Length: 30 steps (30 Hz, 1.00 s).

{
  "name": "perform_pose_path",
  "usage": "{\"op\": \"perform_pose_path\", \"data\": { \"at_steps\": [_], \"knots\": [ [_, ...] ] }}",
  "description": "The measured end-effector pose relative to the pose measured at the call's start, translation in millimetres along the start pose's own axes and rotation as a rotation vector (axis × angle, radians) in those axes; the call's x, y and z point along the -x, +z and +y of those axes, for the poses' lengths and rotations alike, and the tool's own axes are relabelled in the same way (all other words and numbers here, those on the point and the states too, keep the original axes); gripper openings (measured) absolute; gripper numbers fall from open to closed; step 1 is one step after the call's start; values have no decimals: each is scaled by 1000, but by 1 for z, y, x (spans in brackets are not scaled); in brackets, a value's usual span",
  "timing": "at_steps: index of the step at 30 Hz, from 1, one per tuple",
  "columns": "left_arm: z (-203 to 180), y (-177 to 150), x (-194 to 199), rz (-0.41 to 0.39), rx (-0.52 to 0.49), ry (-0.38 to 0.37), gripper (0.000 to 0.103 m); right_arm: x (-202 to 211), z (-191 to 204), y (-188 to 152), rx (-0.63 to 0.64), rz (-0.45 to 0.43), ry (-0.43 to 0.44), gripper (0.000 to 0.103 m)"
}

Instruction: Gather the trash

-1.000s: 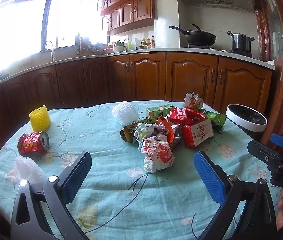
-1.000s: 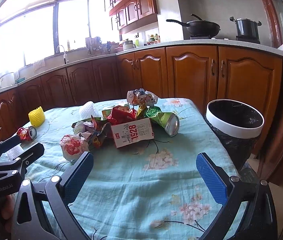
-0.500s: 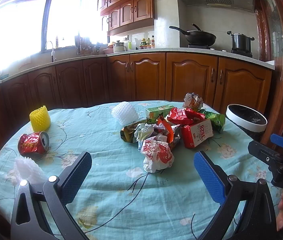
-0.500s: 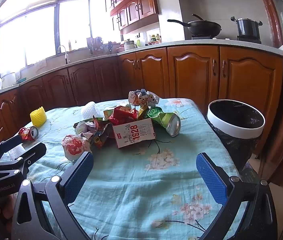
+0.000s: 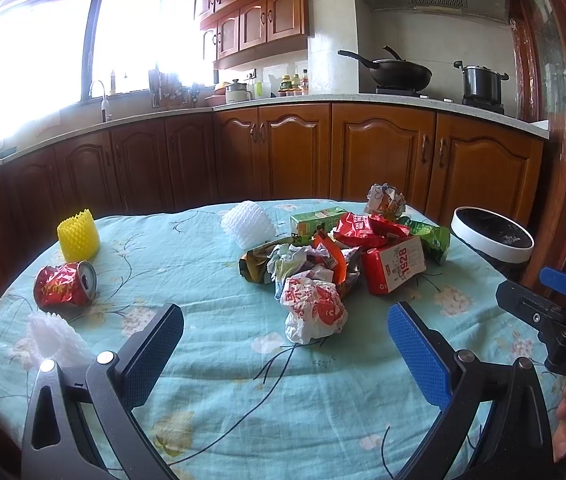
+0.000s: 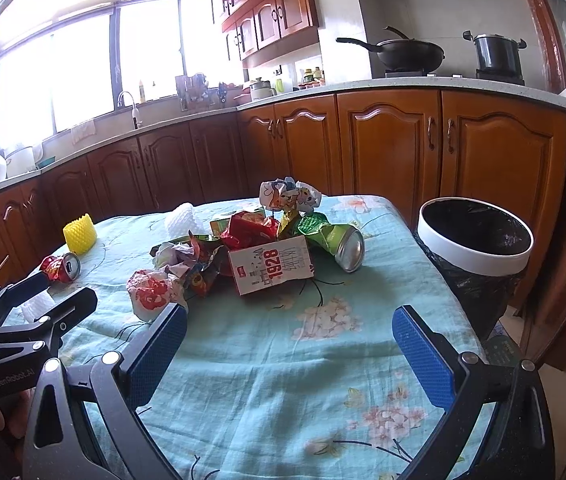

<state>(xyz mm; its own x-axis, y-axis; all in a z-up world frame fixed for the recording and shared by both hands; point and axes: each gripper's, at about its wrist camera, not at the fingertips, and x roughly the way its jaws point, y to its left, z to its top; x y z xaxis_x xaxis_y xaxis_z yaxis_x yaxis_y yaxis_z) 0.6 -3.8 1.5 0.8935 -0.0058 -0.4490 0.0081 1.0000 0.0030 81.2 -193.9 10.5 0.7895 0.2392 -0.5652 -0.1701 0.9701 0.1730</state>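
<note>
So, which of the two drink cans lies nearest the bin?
The crushed green can, beside the white-rimmed black bin; the red can lies across the table.

Trash heaped mid-worktop: crumpled red-and-white wrapper (image 5: 314, 309) nearest, red-and-white "1928" carton (image 6: 271, 265) lying on its side, red snack bag (image 5: 365, 227), green carton (image 5: 317, 218), crushed green can (image 6: 337, 240) on its side. Apart, left: dented red can (image 5: 66, 283) on its side, yellow foam net (image 5: 78, 235) upright. White-rimmed, black-lined bin (image 6: 476, 235) stands beside the worktop's right edge.
</note>
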Motion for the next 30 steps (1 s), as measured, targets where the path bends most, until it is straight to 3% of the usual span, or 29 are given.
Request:
{"op": "perform_pose_path", "data": {
  "at_steps": [30],
  "knots": [
    [3, 0, -12, 40, 6, -16, 102, -10, -4, 0, 0, 30, 32, 103]
  ]
}}
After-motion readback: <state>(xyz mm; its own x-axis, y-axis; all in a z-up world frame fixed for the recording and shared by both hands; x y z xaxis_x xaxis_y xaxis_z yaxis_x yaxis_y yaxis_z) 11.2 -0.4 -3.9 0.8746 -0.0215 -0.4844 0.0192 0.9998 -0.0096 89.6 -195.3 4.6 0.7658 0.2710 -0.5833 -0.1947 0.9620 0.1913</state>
